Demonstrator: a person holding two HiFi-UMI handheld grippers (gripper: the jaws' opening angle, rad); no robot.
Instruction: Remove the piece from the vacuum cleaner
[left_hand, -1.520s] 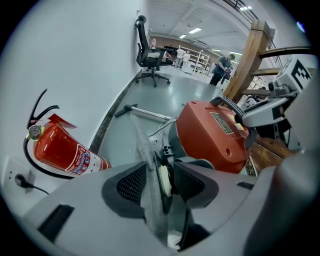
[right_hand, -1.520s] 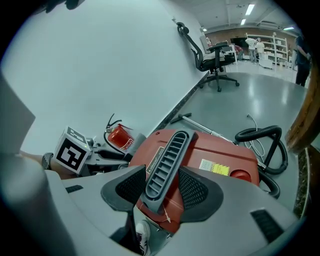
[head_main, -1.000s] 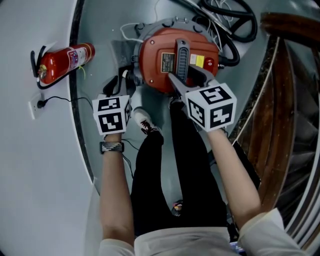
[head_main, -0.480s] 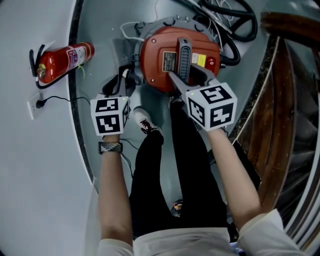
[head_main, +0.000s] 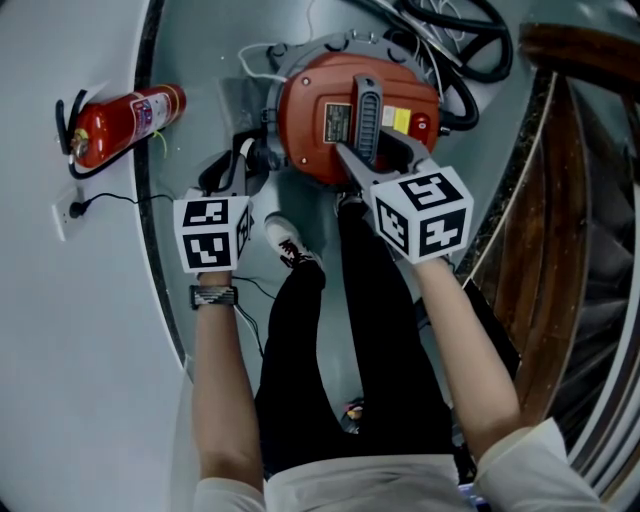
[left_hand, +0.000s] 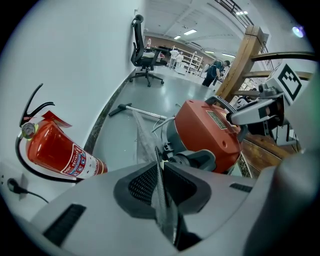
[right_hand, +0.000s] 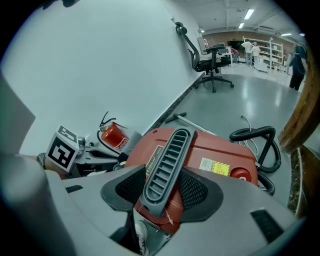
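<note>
Red drum vacuum cleaner (head_main: 320, 125) sits on the floor (head_main: 200, 60) by the person's feet, lid on, so no idea what's inside. Left gripper (left_hand: 160, 187) has just been closing and now pinches a thin grey mesh-looking piece (left_hand: 142, 142), edge-on, just beside the drum. Right gripper (right_hand: 165, 186) is clamped on the ribbed grey handle (right_hand: 167, 160) on top.

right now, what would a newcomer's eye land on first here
The red vacuum cleaner at the top centre of the head view, with the right gripper clamped on its grey ribbed handle. Next, the red fire extinguisher by the white wall to its left.
</note>
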